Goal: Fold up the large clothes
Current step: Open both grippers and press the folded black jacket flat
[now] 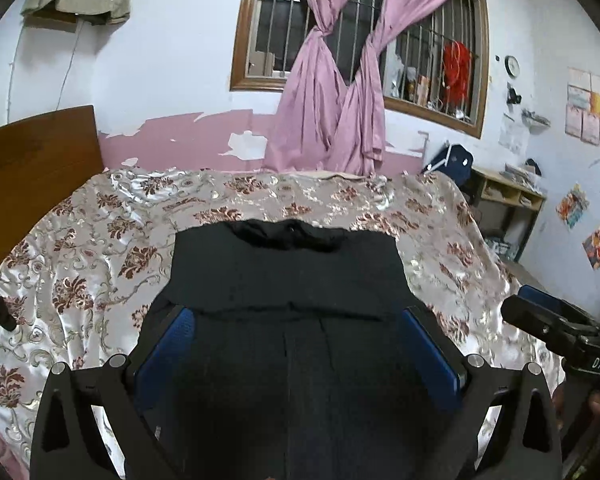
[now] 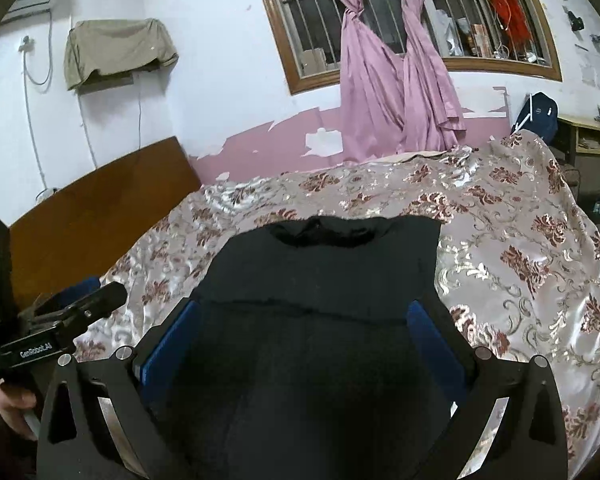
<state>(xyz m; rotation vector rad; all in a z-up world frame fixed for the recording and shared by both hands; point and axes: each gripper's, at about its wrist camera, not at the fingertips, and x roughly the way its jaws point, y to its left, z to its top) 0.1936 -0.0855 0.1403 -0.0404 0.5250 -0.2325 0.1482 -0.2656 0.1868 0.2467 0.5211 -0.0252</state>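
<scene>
Black garment [image 1: 288, 280]: dark, matte cloth lying on the bed, partly folded; a raw horizontal edge runs across it just ahead of the fingertips in both views, and a rumpled collar-like band sits at its far end.
Garment position: middle of the bed, its near part reaching under both cameras, its far end short of the bed's far edge.
Left hand-held gripper [image 1: 298, 320]: blue-padded fingers [image 1: 168, 344] spread wide over the black cloth, one near each side edge of the garment; whether the pads touch the cloth I cannot tell.
Right hand-held gripper [image 2: 302, 316]: fingers [image 2: 430, 336] also spread wide above the same cloth, nothing pinched between them; it shows at the right edge of the left wrist view.
Bedspread [image 1: 80, 248]: shiny, pale, with brown-red floral pattern, covering the bed on every side of the garment.
Headboard [image 2: 100, 208]: brown wood at the bed's left end.
Shelf unit [image 1: 508, 196]: pale wood cubbies beyond the bed's right corner, papers or small items inside, too small to identify.
Curtains [image 1: 340, 112]: pink, knotted, hanging at a barred window behind the bed's far edge.
</scene>
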